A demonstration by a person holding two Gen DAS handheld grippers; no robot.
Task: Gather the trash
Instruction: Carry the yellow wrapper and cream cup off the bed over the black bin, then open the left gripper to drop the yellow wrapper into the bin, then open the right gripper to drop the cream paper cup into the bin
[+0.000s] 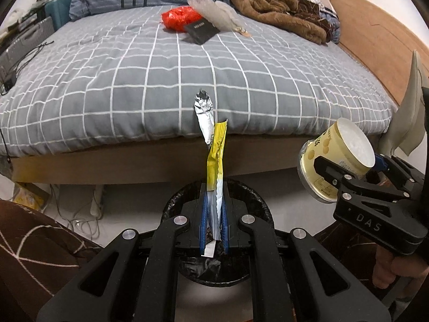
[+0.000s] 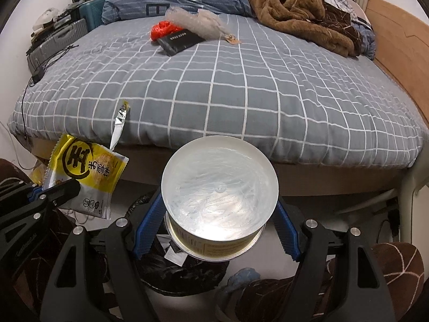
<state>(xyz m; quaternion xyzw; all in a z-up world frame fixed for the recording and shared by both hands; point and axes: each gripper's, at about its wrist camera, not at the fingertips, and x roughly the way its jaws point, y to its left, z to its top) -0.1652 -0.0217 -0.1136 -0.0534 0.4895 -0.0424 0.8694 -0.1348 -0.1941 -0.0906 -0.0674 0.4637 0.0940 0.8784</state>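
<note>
My left gripper (image 1: pixel 215 187) is shut on a yellow and silver snack wrapper (image 1: pixel 215 155), which stands up from the jaws. Directly below it is a round trash bin with a black liner (image 1: pixel 252 196). In the right wrist view the same wrapper (image 2: pixel 88 177) shows at the lower left, pinched by the left gripper (image 2: pixel 67 187). My right gripper (image 2: pixel 218 204) is shut on a pale yellow round tub (image 2: pixel 219 187), its blue pads (image 2: pixel 150 222) pressing both sides. The tub (image 1: pixel 346 139) and right gripper (image 1: pixel 348 161) hang to the right of the bin. The bin (image 2: pixel 166 276) lies under the tub.
A bed with a grey checked cover (image 1: pixel 161 80) stands just beyond the bin. On it lie a red plastic bag (image 1: pixel 179 17), a black packet (image 1: pixel 201 30), bubble wrap (image 1: pixel 211 10) and a brown robe (image 1: pixel 276 2). Cables (image 1: pixel 80 214) lie under the bed. The person's brown-trousered knees flank the bin.
</note>
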